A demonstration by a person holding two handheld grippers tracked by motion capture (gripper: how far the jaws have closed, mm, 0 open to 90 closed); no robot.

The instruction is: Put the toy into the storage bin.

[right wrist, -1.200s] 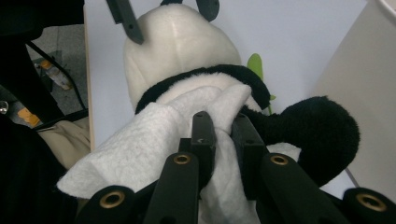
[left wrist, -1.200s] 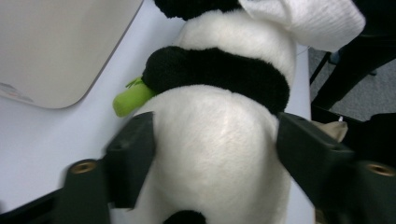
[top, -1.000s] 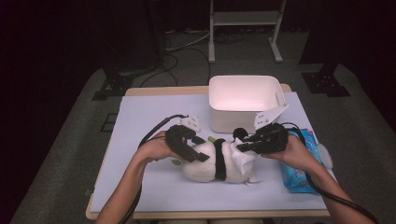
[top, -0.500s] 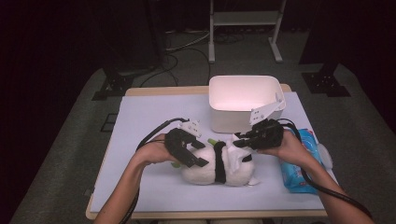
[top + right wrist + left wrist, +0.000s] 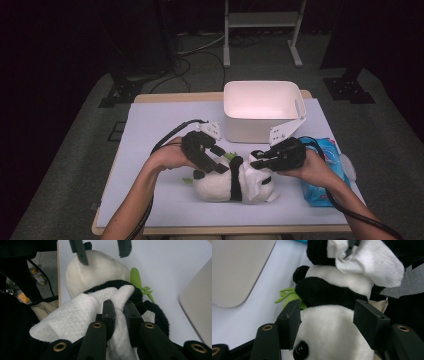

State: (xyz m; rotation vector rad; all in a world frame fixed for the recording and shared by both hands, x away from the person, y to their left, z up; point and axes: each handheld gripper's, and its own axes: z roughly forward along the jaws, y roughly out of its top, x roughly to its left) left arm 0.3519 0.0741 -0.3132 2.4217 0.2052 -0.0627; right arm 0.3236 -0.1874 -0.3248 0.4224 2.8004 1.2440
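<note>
A black-and-white panda plush (image 5: 215,186) lies on its side on the pale mat. My left gripper (image 5: 216,165) straddles its white head (image 5: 332,340). Both pads (image 5: 290,322) touch the fur, and the jaws have just been closing on the head. My right gripper (image 5: 258,159) comes in from the right, shut on a fold of white cloth (image 5: 75,315) that drapes over the panda's body (image 5: 257,189). In the left gripper view the cloth (image 5: 367,262) hangs past the black band. The right gripper (image 5: 120,306) faces the left gripper's jaw tips (image 5: 100,248) across the head.
A white bin (image 5: 250,130) stands just behind the panda; its wall (image 5: 237,270) is close to my left gripper. A blue wipes pack (image 5: 316,192) lies under the right hand. A green leaf piece (image 5: 230,156) sticks out beside the plush. Free mat lies at the left.
Both hands stay nearly in place. The right gripper with the cloth has edged slightly left over the panda.
</note>
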